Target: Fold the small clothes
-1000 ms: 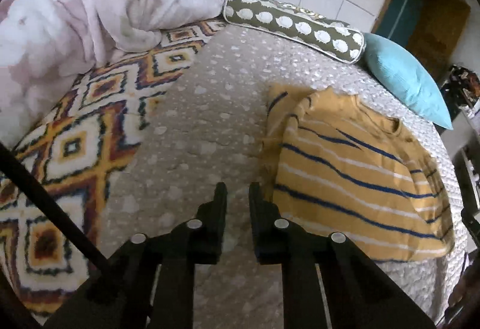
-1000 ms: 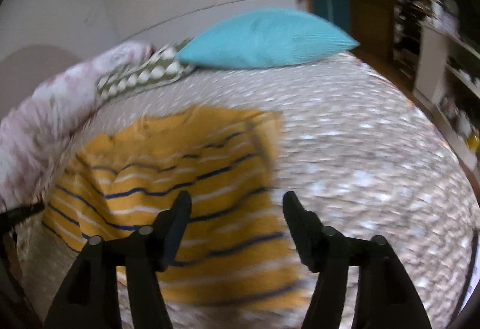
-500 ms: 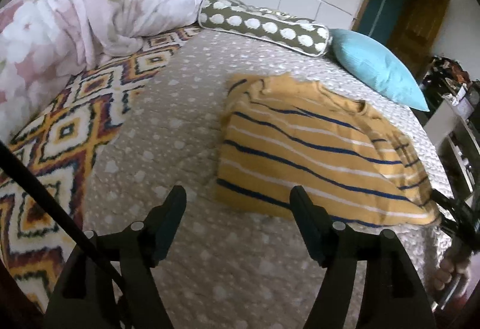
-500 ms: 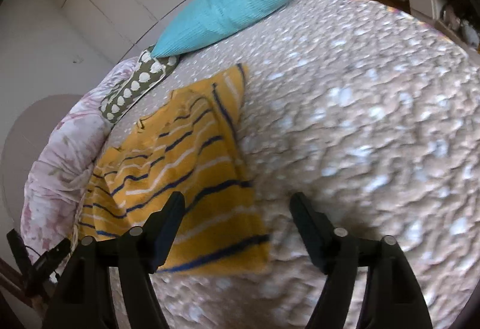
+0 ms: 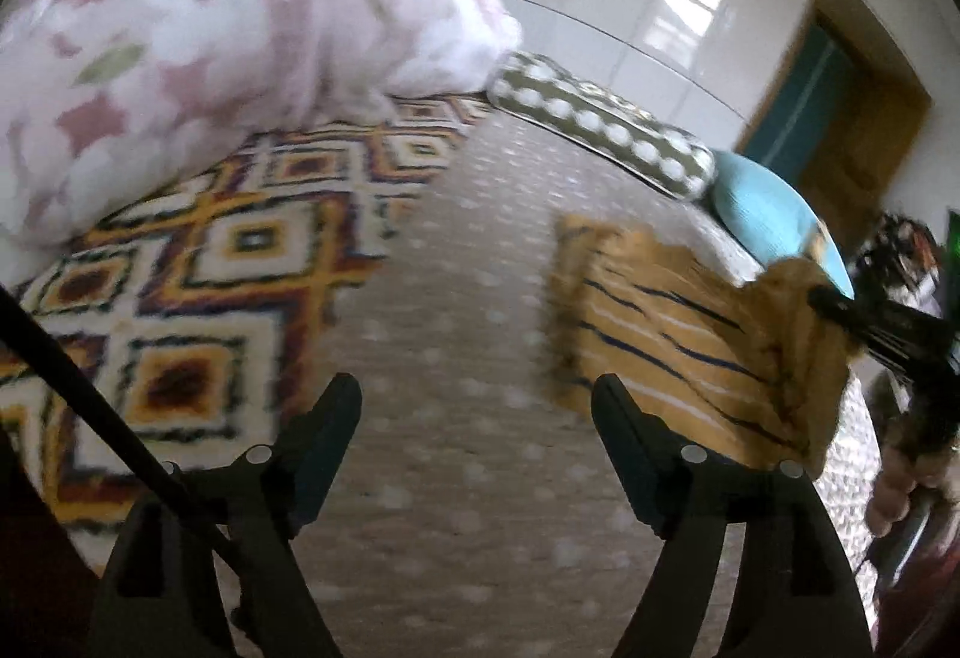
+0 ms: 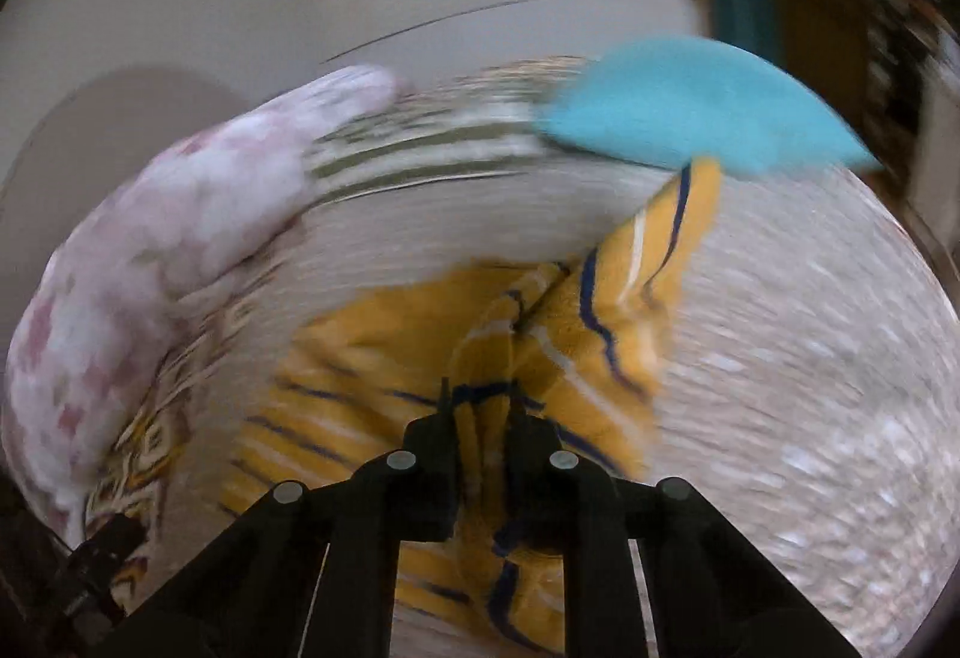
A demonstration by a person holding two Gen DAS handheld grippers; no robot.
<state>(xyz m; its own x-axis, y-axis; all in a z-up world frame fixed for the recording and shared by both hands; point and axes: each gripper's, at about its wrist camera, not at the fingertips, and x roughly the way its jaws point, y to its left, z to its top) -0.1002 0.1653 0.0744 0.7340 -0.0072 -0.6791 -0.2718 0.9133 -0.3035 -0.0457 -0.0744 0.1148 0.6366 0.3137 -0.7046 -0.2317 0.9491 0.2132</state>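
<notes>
One striped shirt [image 5: 672, 334] on one bedspread [image 5: 456, 310]. Behind the shirt: two pillows, one dotted [image 5: 600, 129], one teal [image 5: 768, 214]. Left of it: one floral duvet [image 5: 228, 75], one patterned blanket [image 5: 198, 268]. Two grippers, left [image 5: 474, 406] and right [image 6: 480, 406].

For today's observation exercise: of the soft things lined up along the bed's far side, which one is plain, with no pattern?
The turquoise pillow, farthest right in the left wrist view. The olive bolster beside it has white spots, and the bundled quilt carries pink flowers.
</notes>
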